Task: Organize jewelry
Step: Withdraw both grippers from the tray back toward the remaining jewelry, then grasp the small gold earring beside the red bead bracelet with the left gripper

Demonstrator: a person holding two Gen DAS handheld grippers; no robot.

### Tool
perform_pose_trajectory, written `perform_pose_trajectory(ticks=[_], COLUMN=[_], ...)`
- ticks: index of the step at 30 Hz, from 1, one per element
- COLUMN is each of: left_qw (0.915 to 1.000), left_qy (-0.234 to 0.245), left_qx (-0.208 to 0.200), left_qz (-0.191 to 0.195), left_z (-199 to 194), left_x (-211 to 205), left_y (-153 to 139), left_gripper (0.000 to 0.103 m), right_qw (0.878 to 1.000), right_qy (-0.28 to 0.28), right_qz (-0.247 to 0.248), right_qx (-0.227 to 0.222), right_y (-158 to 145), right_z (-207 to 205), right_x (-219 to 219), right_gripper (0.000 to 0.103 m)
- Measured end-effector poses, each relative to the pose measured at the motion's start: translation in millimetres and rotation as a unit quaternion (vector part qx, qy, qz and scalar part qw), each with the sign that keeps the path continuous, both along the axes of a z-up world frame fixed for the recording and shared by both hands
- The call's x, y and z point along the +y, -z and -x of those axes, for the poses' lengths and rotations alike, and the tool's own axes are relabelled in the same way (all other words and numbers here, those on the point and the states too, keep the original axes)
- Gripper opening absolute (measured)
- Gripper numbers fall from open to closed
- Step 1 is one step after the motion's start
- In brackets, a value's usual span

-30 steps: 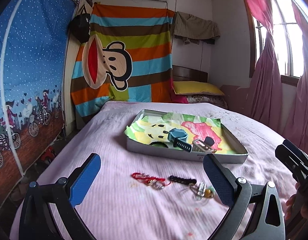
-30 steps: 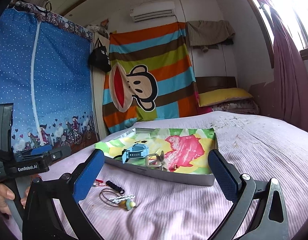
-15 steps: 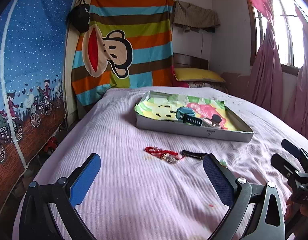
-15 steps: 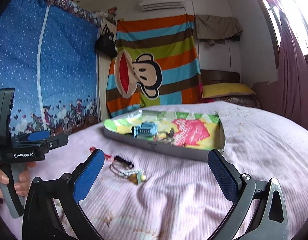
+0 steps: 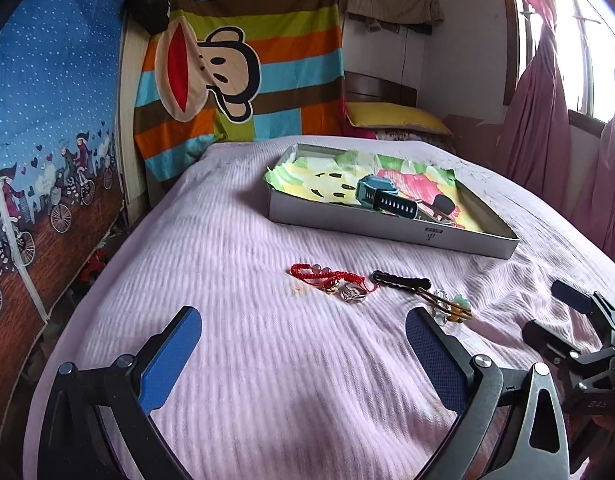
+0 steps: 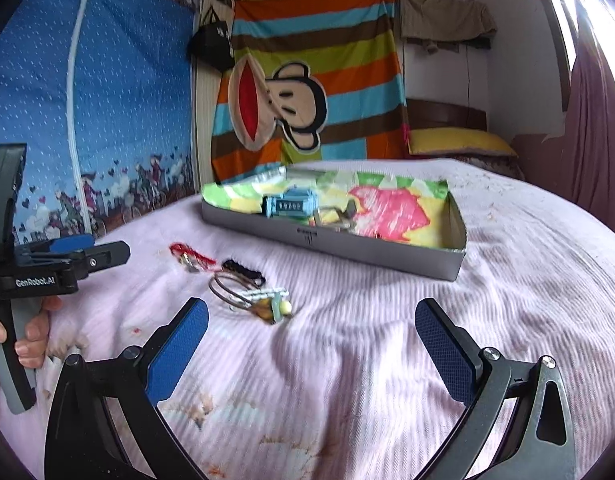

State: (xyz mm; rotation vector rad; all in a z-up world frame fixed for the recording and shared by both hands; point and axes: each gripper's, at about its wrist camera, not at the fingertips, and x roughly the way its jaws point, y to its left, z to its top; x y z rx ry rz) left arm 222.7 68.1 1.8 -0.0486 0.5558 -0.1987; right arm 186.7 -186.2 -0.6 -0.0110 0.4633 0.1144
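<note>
Several trinkets [image 5: 381, 290] beyond empty tongs [image 5: 303, 354]

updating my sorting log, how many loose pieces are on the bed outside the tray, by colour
red: 1, red braided cord bracelet
silver: 1, silver metal ring
black: 1, black beaded strap
brown: 1, brown wire bangle with pale charms
total: 4
</note>
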Motion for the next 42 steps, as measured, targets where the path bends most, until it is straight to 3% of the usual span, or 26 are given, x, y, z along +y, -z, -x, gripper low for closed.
perform_pose_trajectory(ticks=[6, 10, 15, 21, 28, 31, 37, 42], left_qw=[0.9994, 0.9984, 0.9946, 0.9915, 0.9905, 0.9900, 0.9897, 0.9895], left_qy=[0.018, 0.037, 0.060, 0.059, 0.063, 0.059, 0.072, 0.077], left_qx=[0.031, 0.044, 0.084, 0.111, 0.121, 0.127, 0.123, 0.122], left_qz=[0.000, 0.001, 0.010, 0.034, 0.021, 0.016, 0.012, 0.012], left_z=[-15, -25, -46, -65, -76, -78, -69, -62], left_x=[-5, -12, -17, -15, -24, -27, -31, -34], left_y=[7, 8, 14, 20, 25, 27, 27, 27], left_gripper=[0.074, 0.061, 0.040, 0.029, 0.025, 0.012, 0.012, 0.012], right_qw=[0.999, 0.996, 0.993, 0.988, 0.984, 0.983, 0.982, 0.981], right_qy=[-0.012, -0.025, -0.047, -0.072, -0.089, -0.095, -0.099, -0.104], right_qz=[0.007, -0.001, 0.001, 0.001, -0.001, -0.004, -0.019, -0.033], right_qx=[0.052, 0.085, 0.113, 0.136, 0.153, 0.158, 0.159, 0.163], right_y=[9, 16, 23, 30, 37, 39, 40, 44], right_z=[-24, -40, -57, -73, -85, -90, -91, -95], right_x=[3, 3, 11, 23, 30, 31, 29, 26], right_gripper=[0.100, 0.081, 0.071, 0.057, 0.044, 0.039, 0.028, 0.027])
